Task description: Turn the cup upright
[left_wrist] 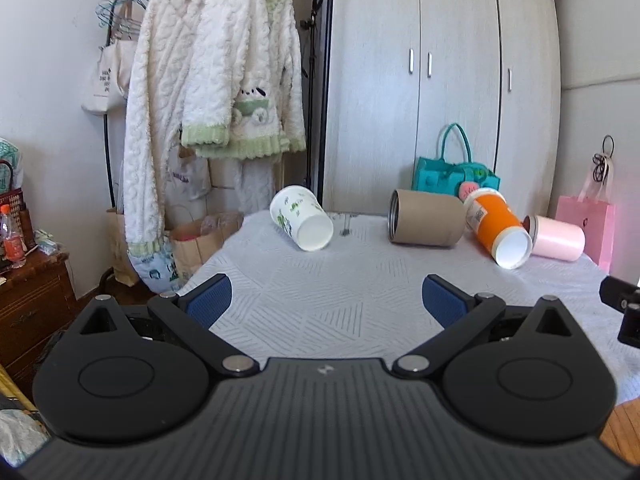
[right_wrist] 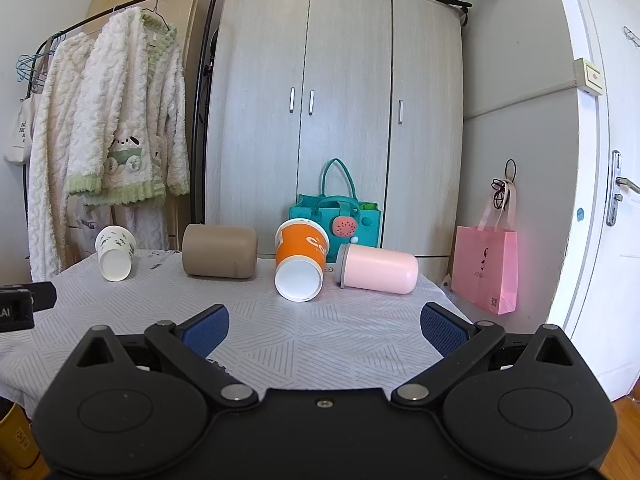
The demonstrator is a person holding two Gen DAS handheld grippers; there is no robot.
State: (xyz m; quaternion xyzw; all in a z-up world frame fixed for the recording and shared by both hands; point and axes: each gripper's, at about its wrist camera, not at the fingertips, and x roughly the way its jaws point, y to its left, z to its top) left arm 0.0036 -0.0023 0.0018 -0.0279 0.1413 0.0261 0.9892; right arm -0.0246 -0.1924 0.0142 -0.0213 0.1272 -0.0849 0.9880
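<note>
Several cups lie on their sides on a table with a white patterned cloth [left_wrist: 320,300]. A white paper cup with green print [left_wrist: 301,217] [right_wrist: 115,253] is far left. A tan cup [left_wrist: 426,218] [right_wrist: 219,251] lies in the middle. An orange paper cup [left_wrist: 498,230] [right_wrist: 300,260] points its white base toward me. A pink cup [left_wrist: 557,237] [right_wrist: 378,269] is far right. My left gripper [left_wrist: 326,300] is open and empty, short of the white cup. My right gripper [right_wrist: 325,330] is open and empty, short of the orange cup.
A teal bag [left_wrist: 456,172] [right_wrist: 336,216] stands behind the cups against a wardrobe [right_wrist: 336,100]. A pink gift bag [right_wrist: 486,268] hangs right of the table. Fluffy robes [left_wrist: 208,92] hang on a rack at left. A wooden cabinet [left_wrist: 32,304] stands at left.
</note>
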